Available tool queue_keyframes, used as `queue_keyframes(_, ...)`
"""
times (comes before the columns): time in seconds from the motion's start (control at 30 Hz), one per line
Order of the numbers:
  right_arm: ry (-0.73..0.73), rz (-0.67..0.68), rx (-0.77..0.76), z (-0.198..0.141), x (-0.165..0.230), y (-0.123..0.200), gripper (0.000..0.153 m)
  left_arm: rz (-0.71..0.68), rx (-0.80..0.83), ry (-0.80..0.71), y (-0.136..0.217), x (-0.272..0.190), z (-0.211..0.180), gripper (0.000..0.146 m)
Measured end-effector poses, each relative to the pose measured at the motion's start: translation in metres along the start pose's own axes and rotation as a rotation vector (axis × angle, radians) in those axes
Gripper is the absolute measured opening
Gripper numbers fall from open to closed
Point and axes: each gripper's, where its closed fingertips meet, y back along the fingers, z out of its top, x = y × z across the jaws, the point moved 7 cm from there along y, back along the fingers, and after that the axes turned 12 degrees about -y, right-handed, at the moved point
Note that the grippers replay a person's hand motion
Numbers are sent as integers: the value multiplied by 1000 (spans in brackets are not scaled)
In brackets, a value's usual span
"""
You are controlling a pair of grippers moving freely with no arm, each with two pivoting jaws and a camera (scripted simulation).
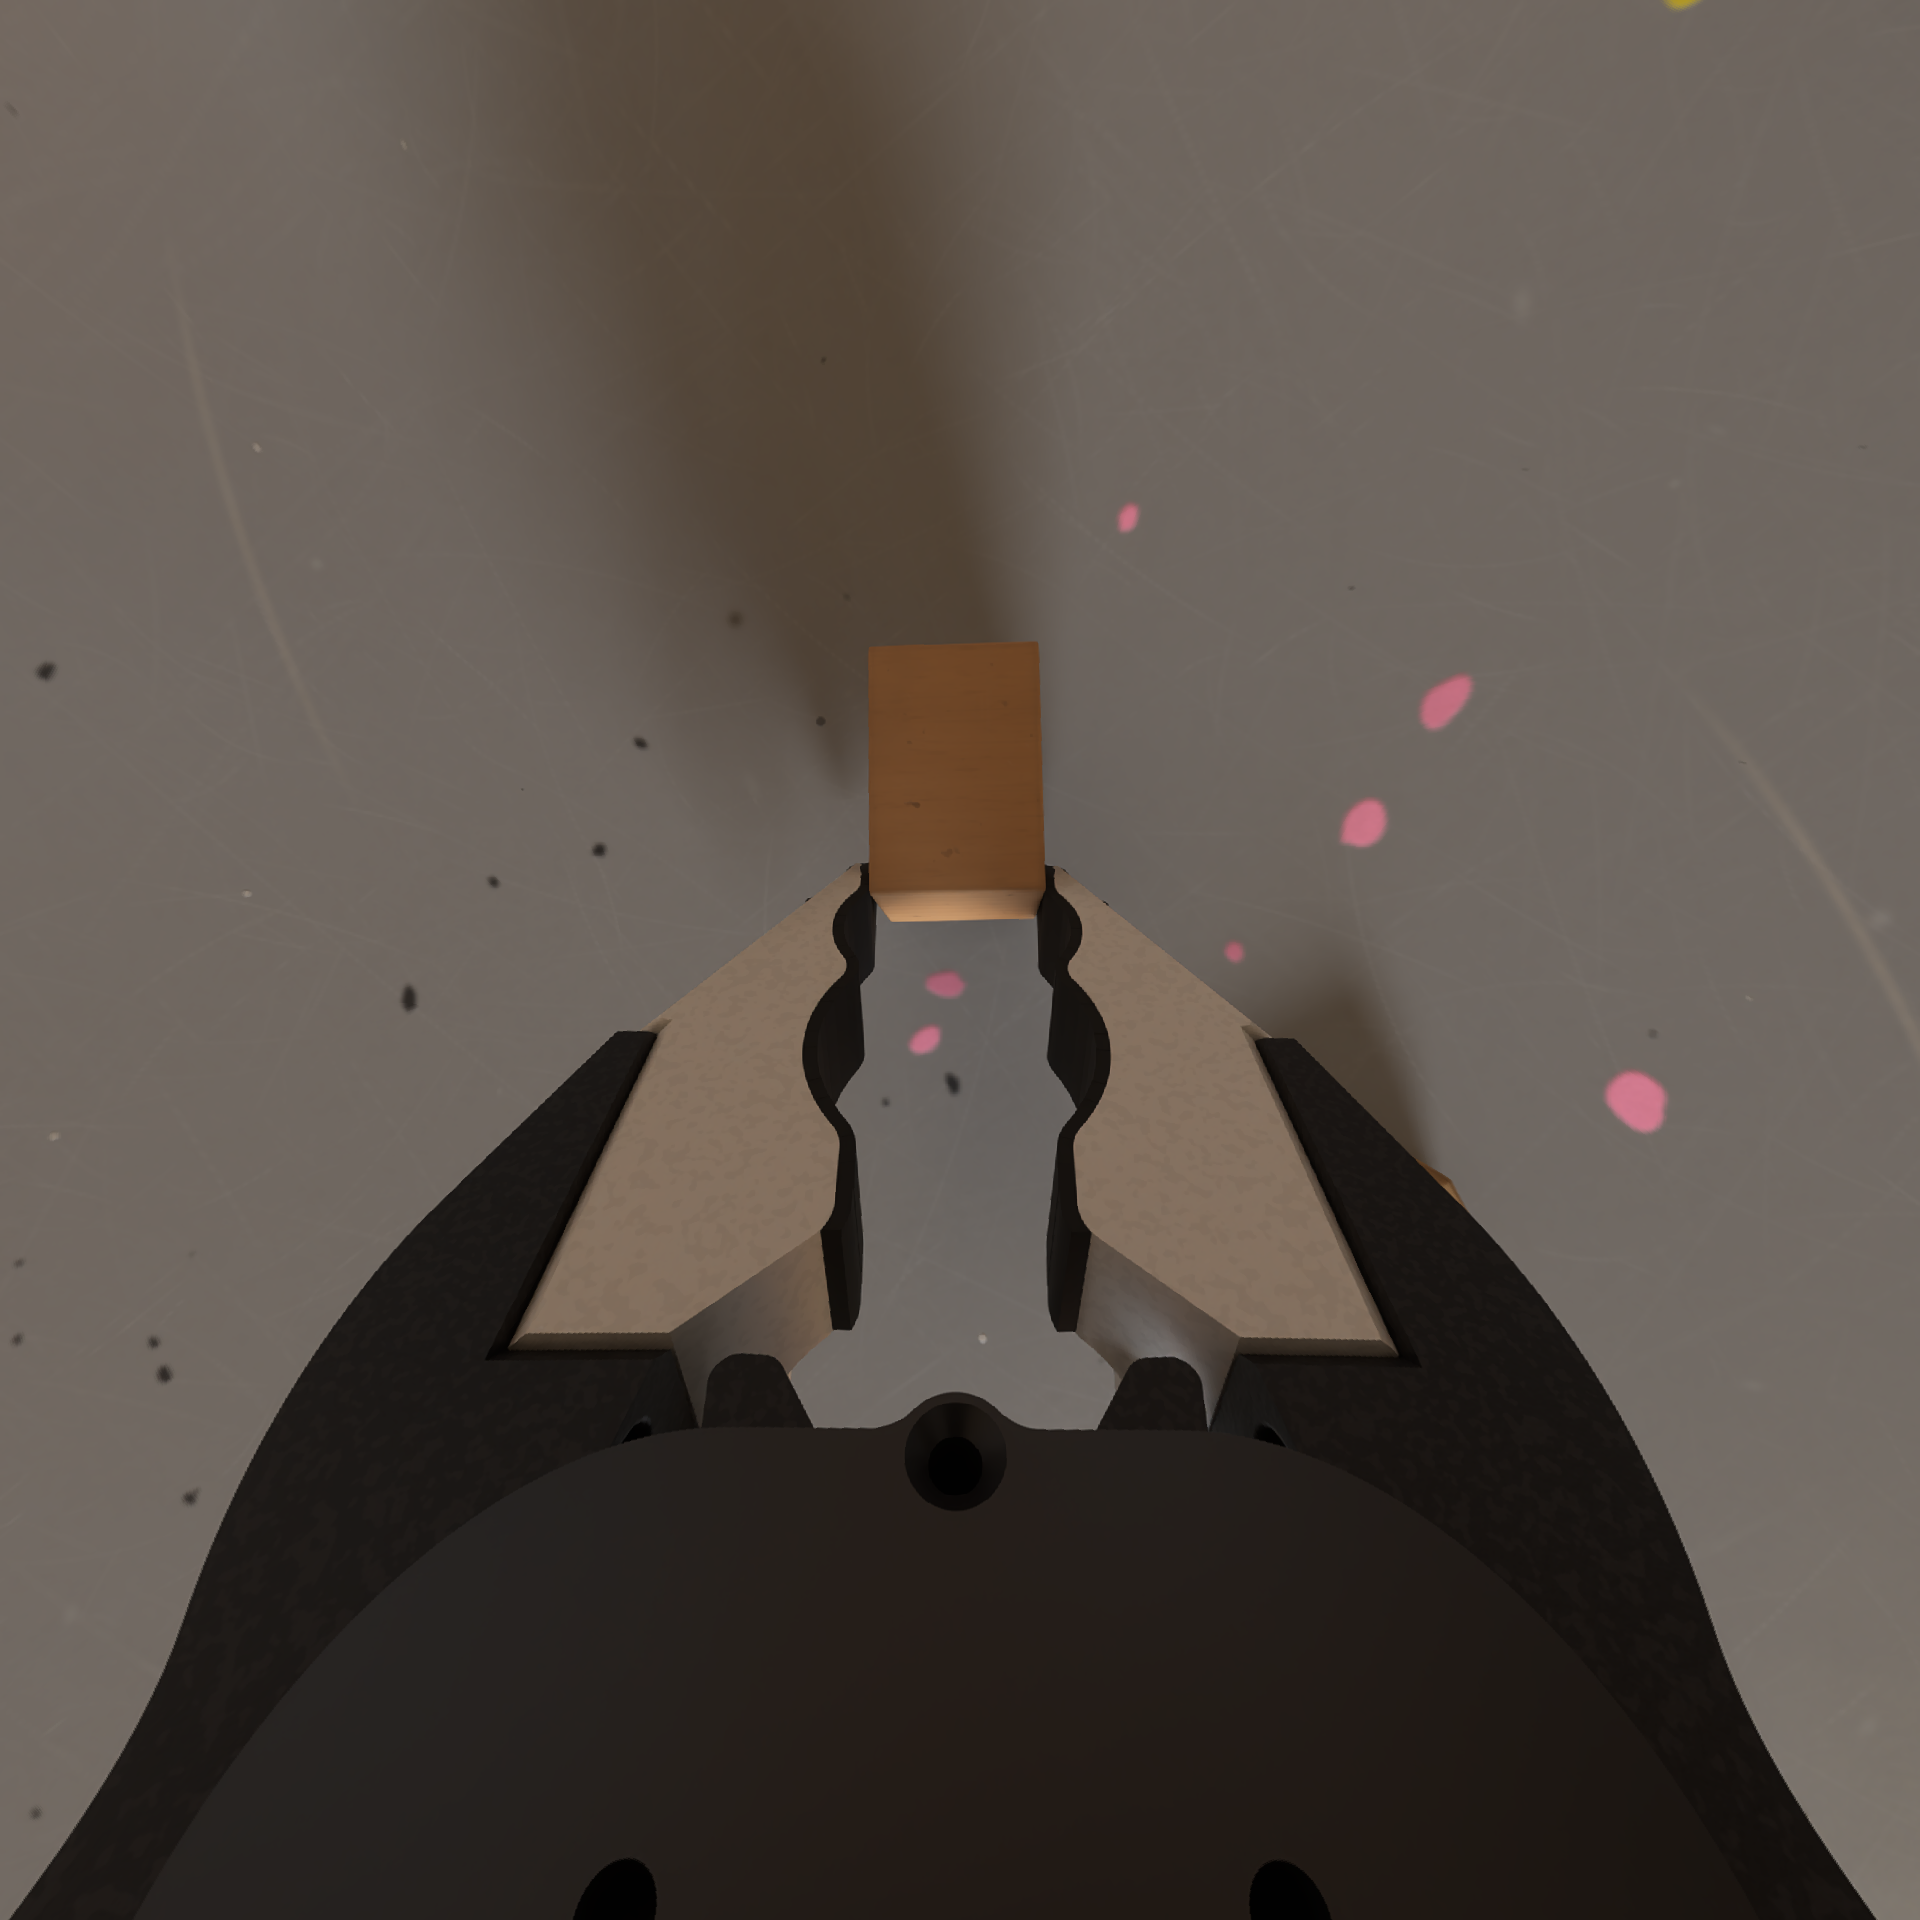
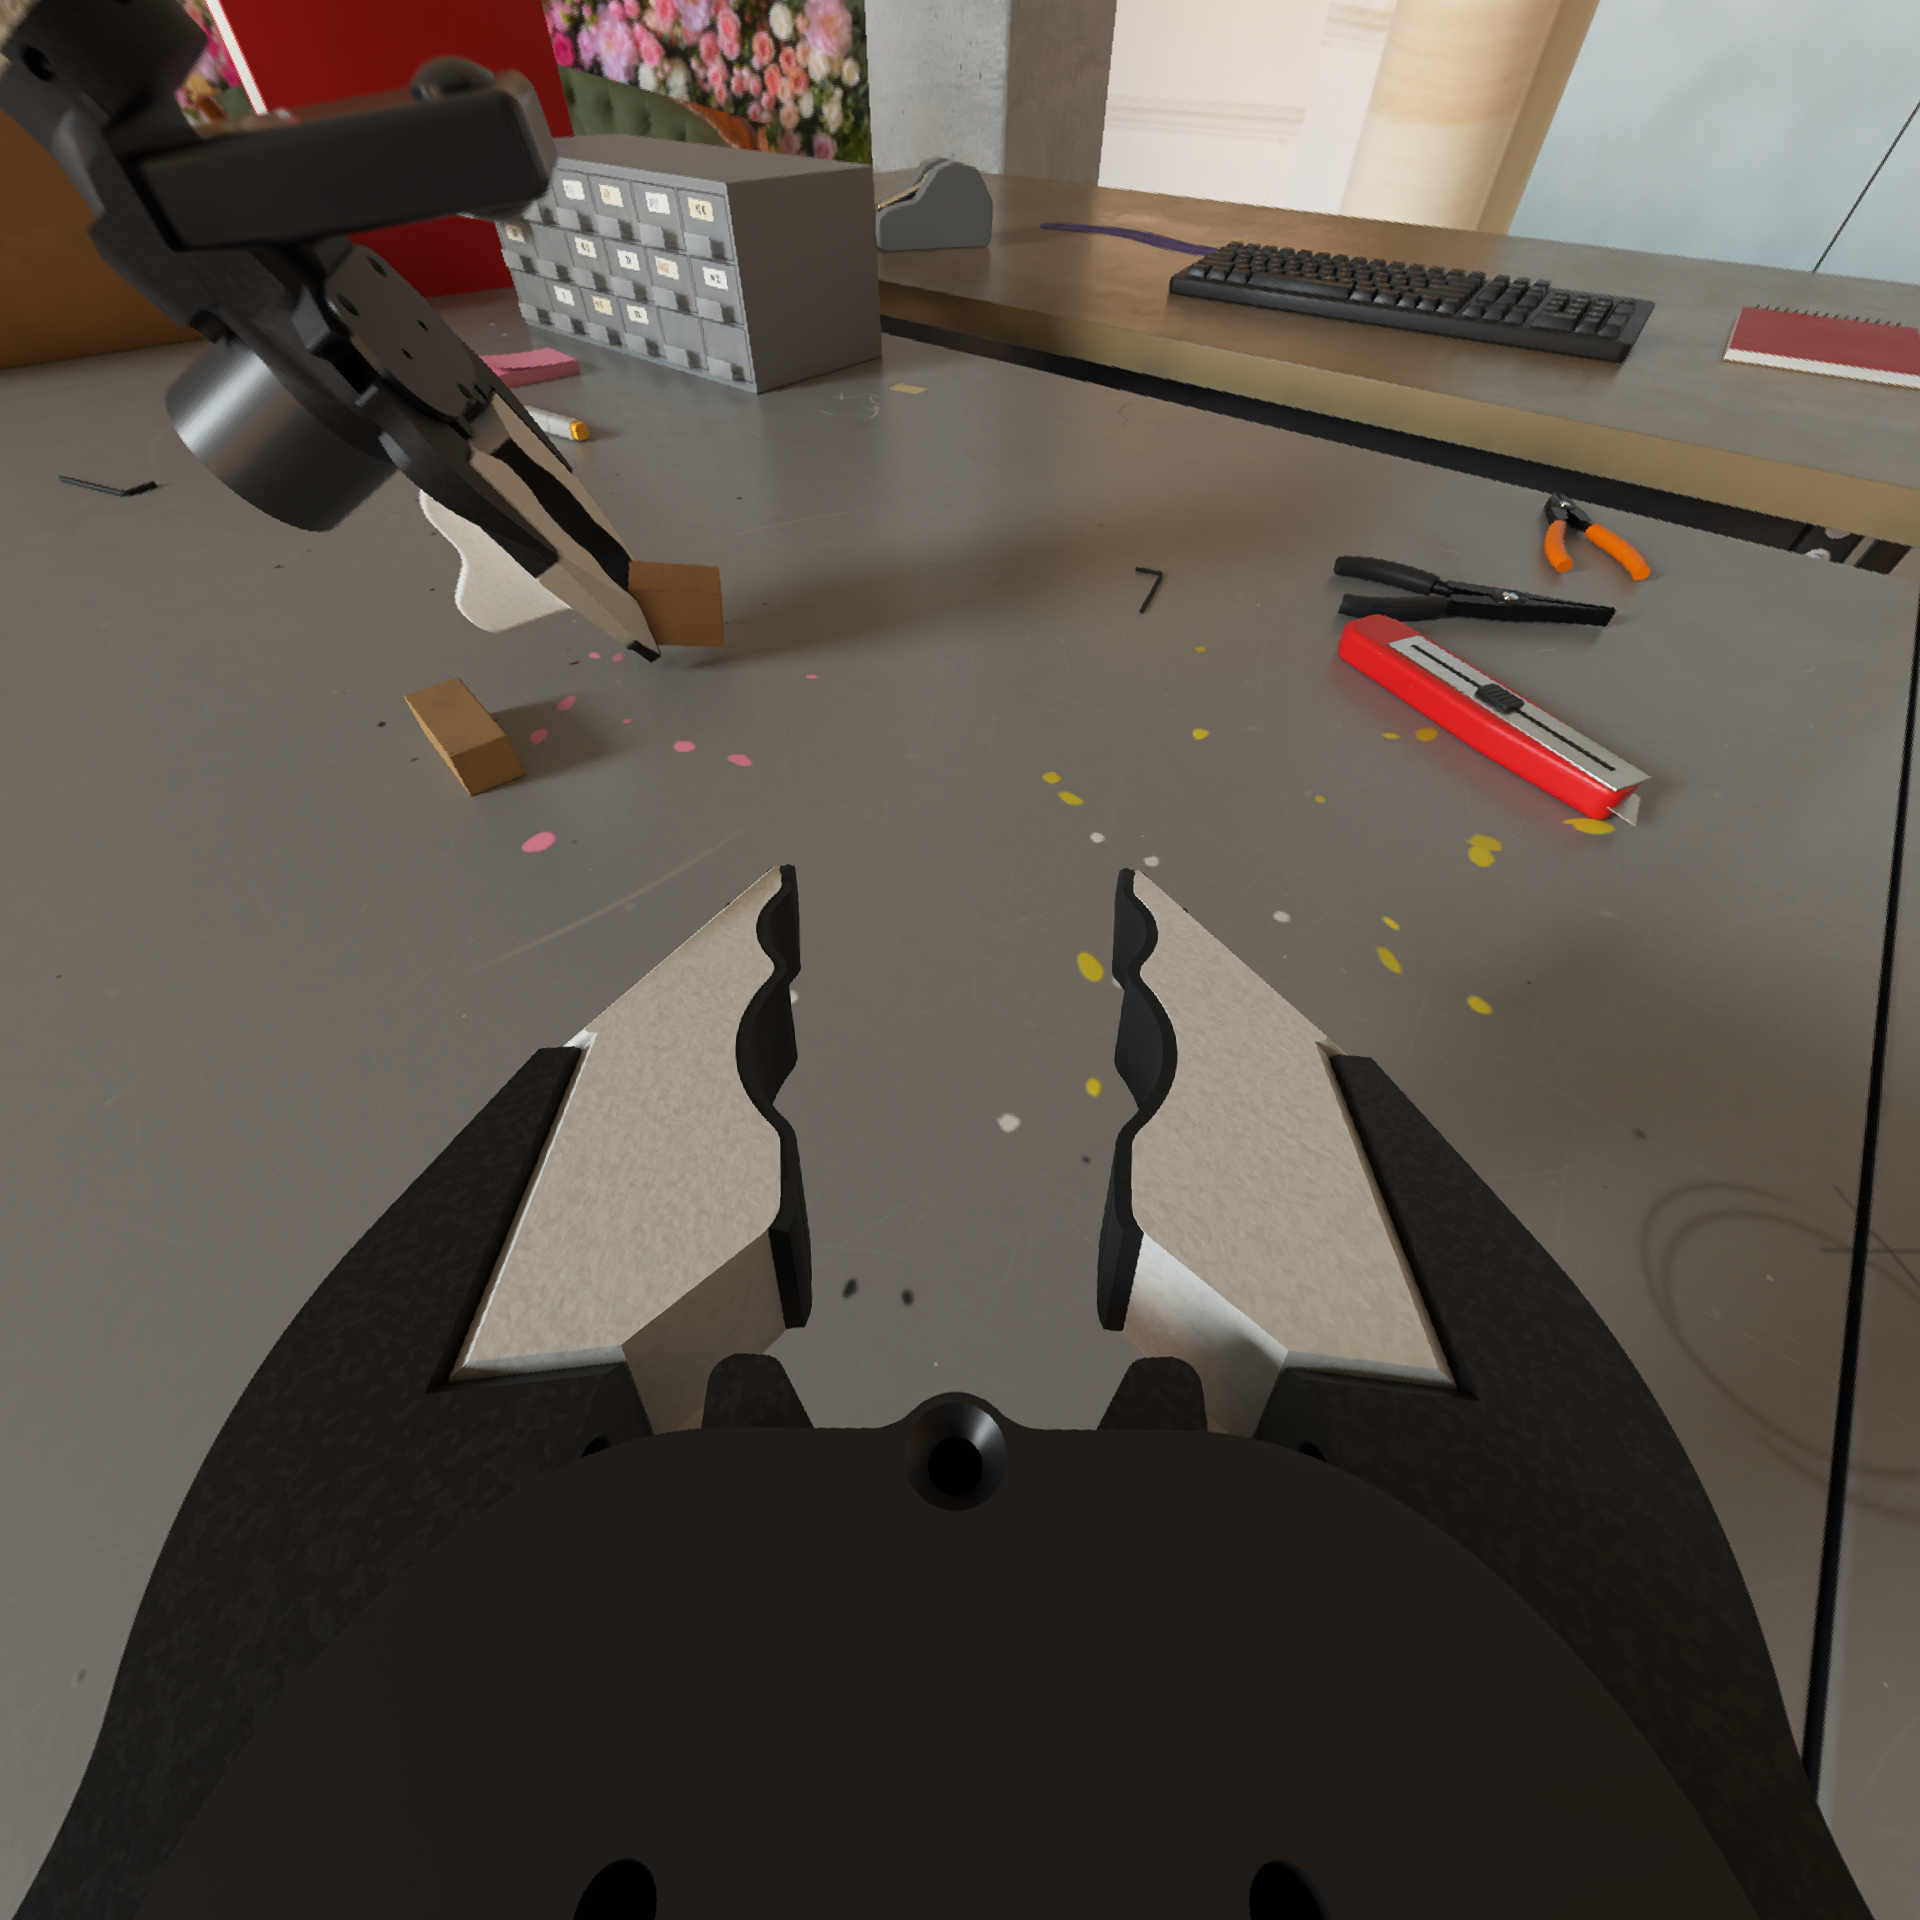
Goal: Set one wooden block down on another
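Two blocks: left tool (image 1: 956, 894) gripped held block (image 1: 954, 769); right tool (image 2: 956, 883) gaped empty. You needed square lowering onto lying block (image 2: 462, 736) beside it.

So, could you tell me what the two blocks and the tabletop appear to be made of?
The held block in the left gripper and the lying block both look like matt, unvarnished wood: warm tan, faint specks, no shine. The tabletop looks like a smooth grey laminate or painted board, scuffed and dotted with paint flecks; which one is unclear.
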Motion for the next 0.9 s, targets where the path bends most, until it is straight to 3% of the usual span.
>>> queue_keyframes(0.2, 4, 1, 3, 0, 1, -1, 61, 83, -180, -62, 58, -20, 7, 31)
queue_keyframes(0.37, 3, -3, -1, 0, 0, -1, 61, 198, -451, 23, 117, -61, -15, 31)
queue_keyframes(0.5, 13, -7, 4, -2, 2, -2, 61, 278, -569, 135, 137, -106, -50, 31)
queue_keyframes(0.63, 20, -4, 0, -2, 6, -2, 60, 371, -565, 185, 141, -146, -79, 31)
queue_keyframes(0.9, 35, 6, 8, -2, 13, -5, 60, 359, -465, 221, 142, -168, -102, 31)
